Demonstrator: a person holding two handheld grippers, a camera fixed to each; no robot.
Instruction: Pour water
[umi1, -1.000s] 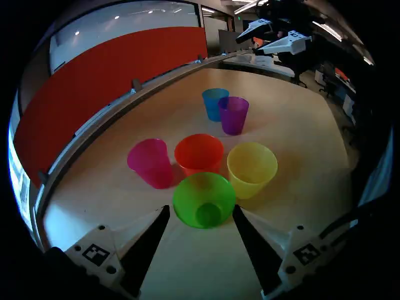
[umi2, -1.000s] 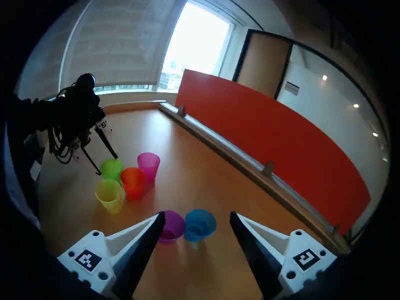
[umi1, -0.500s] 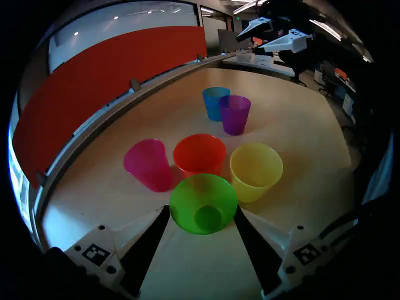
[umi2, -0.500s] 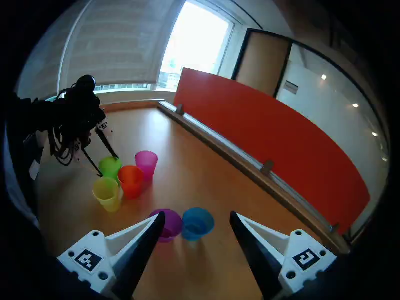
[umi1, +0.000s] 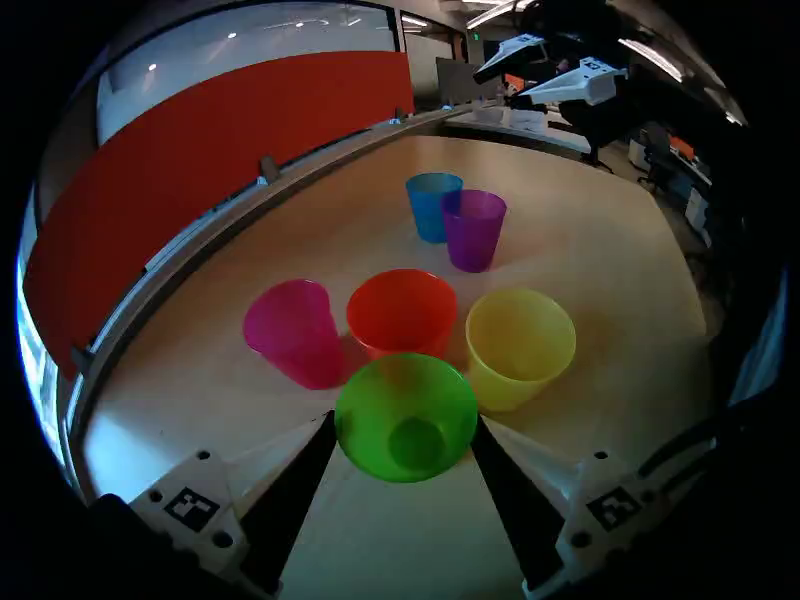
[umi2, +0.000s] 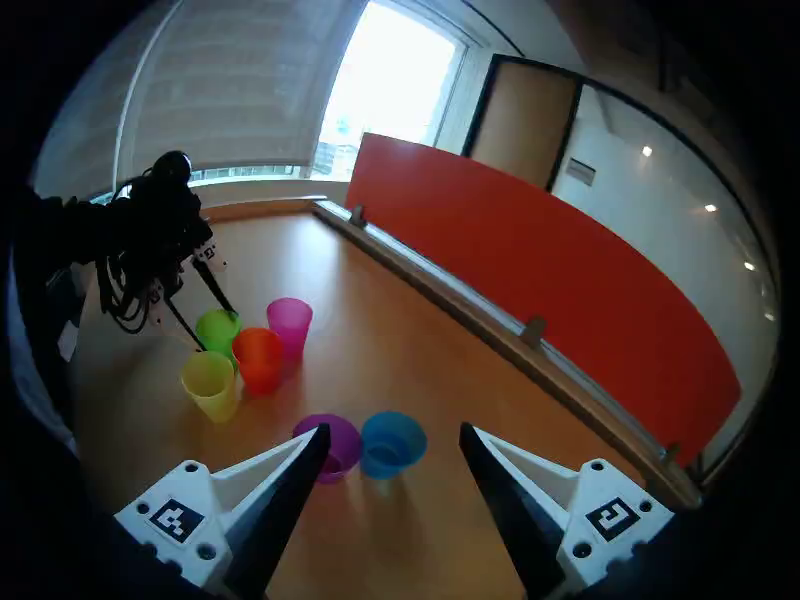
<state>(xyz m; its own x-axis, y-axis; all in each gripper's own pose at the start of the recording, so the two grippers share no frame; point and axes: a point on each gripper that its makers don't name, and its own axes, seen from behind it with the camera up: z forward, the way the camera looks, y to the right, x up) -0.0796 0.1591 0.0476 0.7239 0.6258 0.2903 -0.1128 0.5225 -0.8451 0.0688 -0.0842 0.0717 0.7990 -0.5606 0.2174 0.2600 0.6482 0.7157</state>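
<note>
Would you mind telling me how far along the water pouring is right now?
Done: nothing yet; all six cups stand upright on the table, and no pouring shows. In hand: the open left gripper has a finger on each side of the green cup, not closed on it. The right gripper hangs open near the blue cup. Left: grip, lift, pour.
</note>
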